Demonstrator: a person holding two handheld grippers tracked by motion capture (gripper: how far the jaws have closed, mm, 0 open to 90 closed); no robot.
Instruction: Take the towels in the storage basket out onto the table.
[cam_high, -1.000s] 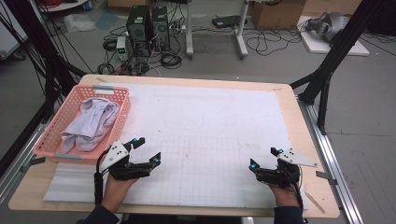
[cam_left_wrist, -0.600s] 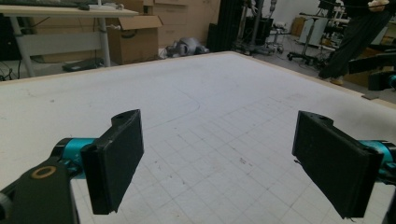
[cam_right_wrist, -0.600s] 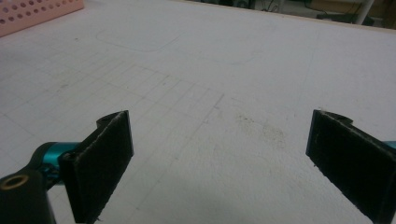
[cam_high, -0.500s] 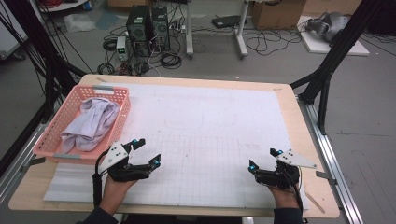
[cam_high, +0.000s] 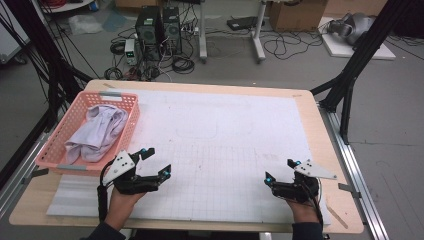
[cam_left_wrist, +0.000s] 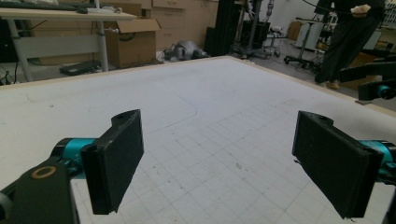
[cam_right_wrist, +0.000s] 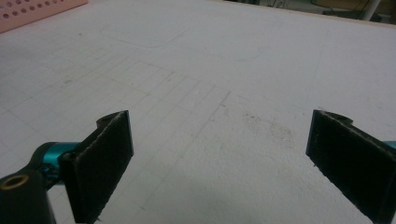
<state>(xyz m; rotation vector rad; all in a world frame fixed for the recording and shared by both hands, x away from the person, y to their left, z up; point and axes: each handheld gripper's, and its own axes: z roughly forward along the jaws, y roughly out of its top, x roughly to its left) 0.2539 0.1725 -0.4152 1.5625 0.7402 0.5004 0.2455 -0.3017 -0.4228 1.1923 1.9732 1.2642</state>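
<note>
— On the table's (cam_high: 210, 90) near edge, what are the 2 grippers doing?
— Left gripper (cam_high: 156, 162) and right gripper (cam_high: 279, 170) both rest over the white mat (cam_high: 225, 145), jaws spread wide, nothing between them.
— And the cloth (cam_high: 97, 132)?
— It lies bunched inside the pink basket (cam_high: 60, 135) at the table's left side, just beyond the left gripper, untouched.

A grey floor (cam_high: 380, 125) is seen around the wooden table (cam_high: 320, 150). Beyond the table's far edge, two black computer towers (cam_high: 159, 25) are stood among tangled cables (cam_high: 280, 47). Cardboard boxes (cam_high: 295, 12) are placed farther back, and black frame legs (cam_high: 357, 60) are set to the table's right.
</note>
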